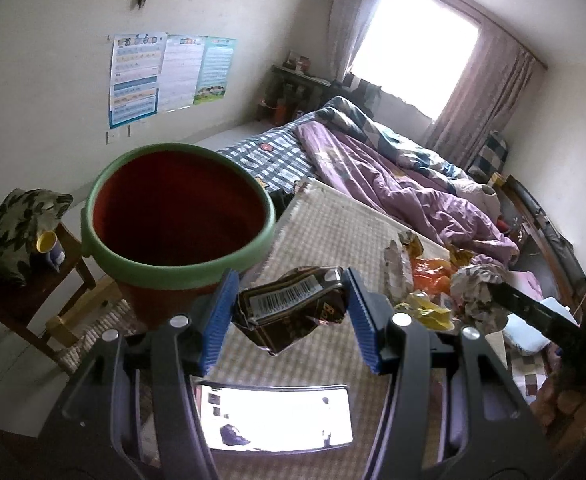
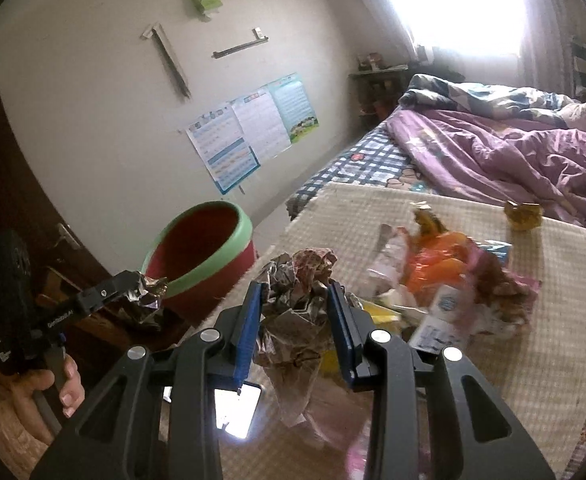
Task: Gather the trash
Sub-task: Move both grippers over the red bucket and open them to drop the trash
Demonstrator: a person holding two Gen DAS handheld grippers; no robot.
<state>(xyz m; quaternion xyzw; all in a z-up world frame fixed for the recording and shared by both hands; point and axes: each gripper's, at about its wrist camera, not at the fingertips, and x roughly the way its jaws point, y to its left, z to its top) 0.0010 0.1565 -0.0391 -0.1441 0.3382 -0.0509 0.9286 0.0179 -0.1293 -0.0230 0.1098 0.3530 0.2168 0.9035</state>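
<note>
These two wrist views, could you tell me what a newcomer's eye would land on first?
Probably the red bin with a green rim beside the table. Next, each gripper holding trash: the left gripper a crushed brown wrapper, the right gripper a crumpled paper wad, above the litter pile.

You face a pale wall (image 1: 53,60) carrying three posters (image 1: 173,76); a bright window (image 1: 413,44) with mauve curtains (image 1: 489,96) lights the room from the far end. A bed (image 1: 277,156) with checked sheet and purple quilt (image 1: 393,176) lies below it; a wooden chair (image 1: 33,292) stands at the left.
</note>
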